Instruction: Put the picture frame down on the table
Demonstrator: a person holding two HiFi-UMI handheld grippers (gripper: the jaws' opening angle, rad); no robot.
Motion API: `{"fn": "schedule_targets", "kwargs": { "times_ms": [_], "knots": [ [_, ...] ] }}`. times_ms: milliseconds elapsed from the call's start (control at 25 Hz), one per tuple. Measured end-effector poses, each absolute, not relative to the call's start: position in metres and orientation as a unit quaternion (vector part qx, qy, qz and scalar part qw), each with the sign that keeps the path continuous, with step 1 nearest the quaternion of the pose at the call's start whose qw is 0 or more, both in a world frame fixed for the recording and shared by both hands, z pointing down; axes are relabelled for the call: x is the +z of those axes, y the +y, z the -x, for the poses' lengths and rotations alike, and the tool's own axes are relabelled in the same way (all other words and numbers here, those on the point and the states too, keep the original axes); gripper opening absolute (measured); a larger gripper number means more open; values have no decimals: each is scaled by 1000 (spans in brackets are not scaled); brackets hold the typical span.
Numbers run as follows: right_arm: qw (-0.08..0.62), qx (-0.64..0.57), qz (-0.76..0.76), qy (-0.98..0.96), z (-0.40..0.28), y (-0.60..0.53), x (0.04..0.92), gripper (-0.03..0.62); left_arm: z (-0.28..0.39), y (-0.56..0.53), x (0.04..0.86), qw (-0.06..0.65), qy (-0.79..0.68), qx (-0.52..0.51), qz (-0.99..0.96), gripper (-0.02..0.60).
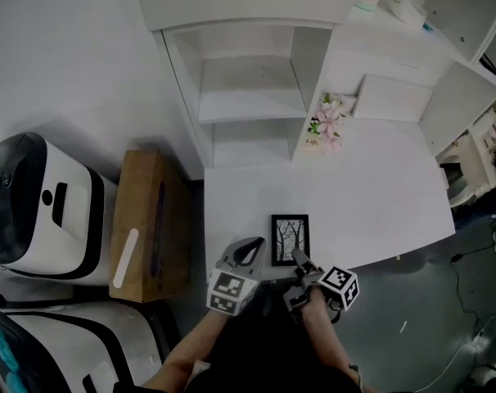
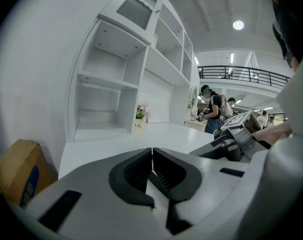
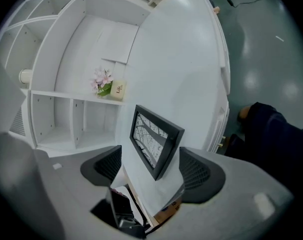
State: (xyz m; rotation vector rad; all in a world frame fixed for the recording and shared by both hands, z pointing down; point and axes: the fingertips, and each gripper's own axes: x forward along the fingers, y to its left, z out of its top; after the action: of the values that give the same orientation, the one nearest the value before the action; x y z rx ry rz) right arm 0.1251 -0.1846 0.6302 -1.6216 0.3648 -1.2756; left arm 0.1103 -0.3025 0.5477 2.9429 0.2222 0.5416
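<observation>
Right claw (image 3: pixel 151 167), seen in the right gripper view: jaws spread wide apart, gripping nothing. The near corner of the black picture frame (image 3: pixel 155 140) lies between the two pads, clear of both. In the head view the picture frame (image 1: pixel 290 239) lies flat on the white table (image 1: pixel 371 195) close to its front edge, with the right claw (image 1: pixel 302 263) at its lower right corner. Left claw (image 2: pixel 152 166): jaws closed against each other, empty, and held just left of the frame in the head view (image 1: pixel 250 249). Beyond: a small pot of pink flowers (image 1: pixel 326 125) at the foot of a white shelf unit (image 1: pixel 248 88); a cardboard box (image 1: pixel 154 223) left of the table.
</observation>
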Motion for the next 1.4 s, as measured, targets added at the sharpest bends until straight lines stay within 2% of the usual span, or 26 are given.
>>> {"fn": "schedule_targets", "kwargs": {
  "times_ms": [480,720,1040,1280,1360,1400],
  "knots": [
    [478,-472,719,178,-136,-165,606,351,-117,-284,541,66,99,172,-978,15],
    [464,-400,764,203,-151,-156,576,350,-120,-282,535,71,104,162,-979,15],
    [354,-266,854,272,-165,-153,520,348,-122,-279,530,80,109,151,-979,15],
    [259,-217,896,289,-163,-154,500,229,-127,-275,525,80,115,142,-980,15],
    [219,-197,913,282,-163,-151,494,150,-128,-274,525,80,118,142,-980,15],
    [204,-189,920,277,-163,-150,493,89,-128,-273,524,80,119,142,-979,15]
  ]
}}
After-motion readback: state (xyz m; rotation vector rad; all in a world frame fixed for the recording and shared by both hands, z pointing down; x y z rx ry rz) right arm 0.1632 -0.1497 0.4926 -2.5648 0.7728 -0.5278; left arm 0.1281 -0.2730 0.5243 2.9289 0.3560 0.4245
